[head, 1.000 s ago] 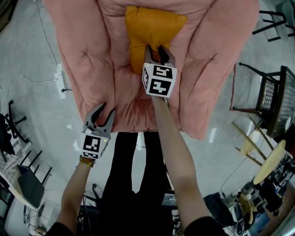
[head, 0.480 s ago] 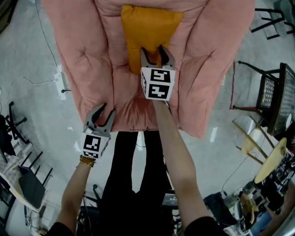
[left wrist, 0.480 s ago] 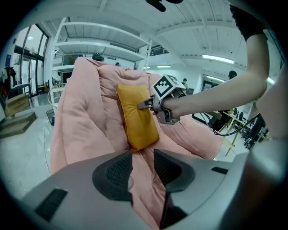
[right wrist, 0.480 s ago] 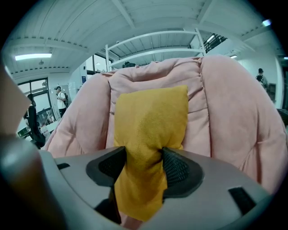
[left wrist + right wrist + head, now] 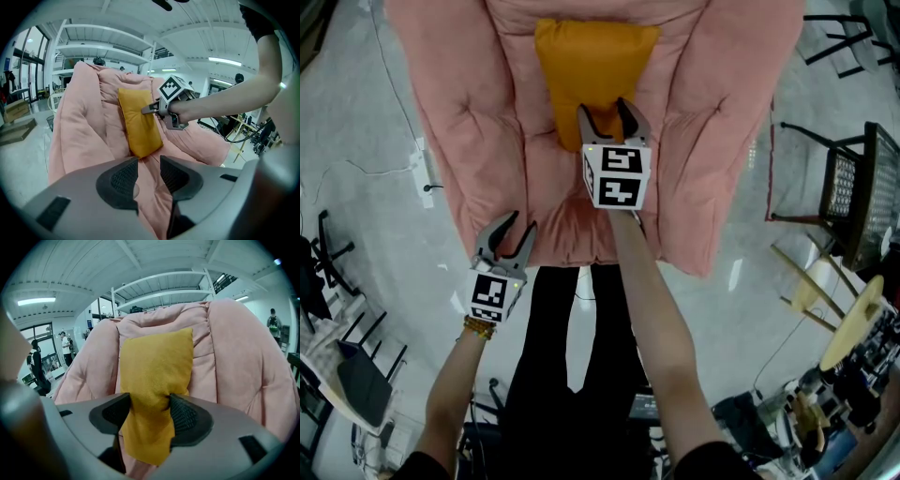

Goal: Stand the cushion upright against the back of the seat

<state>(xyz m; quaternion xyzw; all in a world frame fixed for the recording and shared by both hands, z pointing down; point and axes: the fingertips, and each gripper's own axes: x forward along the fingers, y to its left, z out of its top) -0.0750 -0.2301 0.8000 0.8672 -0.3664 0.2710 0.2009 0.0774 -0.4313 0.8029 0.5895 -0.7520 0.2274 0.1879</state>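
Here, the right gripper (image 5: 150, 416) has its jaws opening, with the lower part of the cushion (image 5: 157, 366) between them. The ribbed black pads (image 5: 185, 418) touch the fabric on both sides and gather it into a narrow waist. The cushion is mustard-yellow, with a soft matte weave like suede, and roughly rectangular. Its top edge is straight and a loose flap hangs below the jaws.

In the head view the cushion (image 5: 591, 66) stands upright in the middle of the seat (image 5: 459, 112), its broad face leaning against the backrest. The seat is a large, plump lounge chair in dusty pink. It is quilted with tufted dimples, and thick rolled sides rise on either side of the cushion.

The left gripper (image 5: 149, 173) has its jaws a little apart with nothing between them. Only the pink seat fabric shows beyond the gap. In the head view the left gripper (image 5: 511, 230) hovers at the front left edge of the seat, well apart from the cushion.

Each gripper carries a white cube (image 5: 616, 176) printed with black square marker patterns. Around the seat lies a pale glossy floor (image 5: 366, 122), and a black metal-framed chair (image 5: 862, 202) stands to the right.
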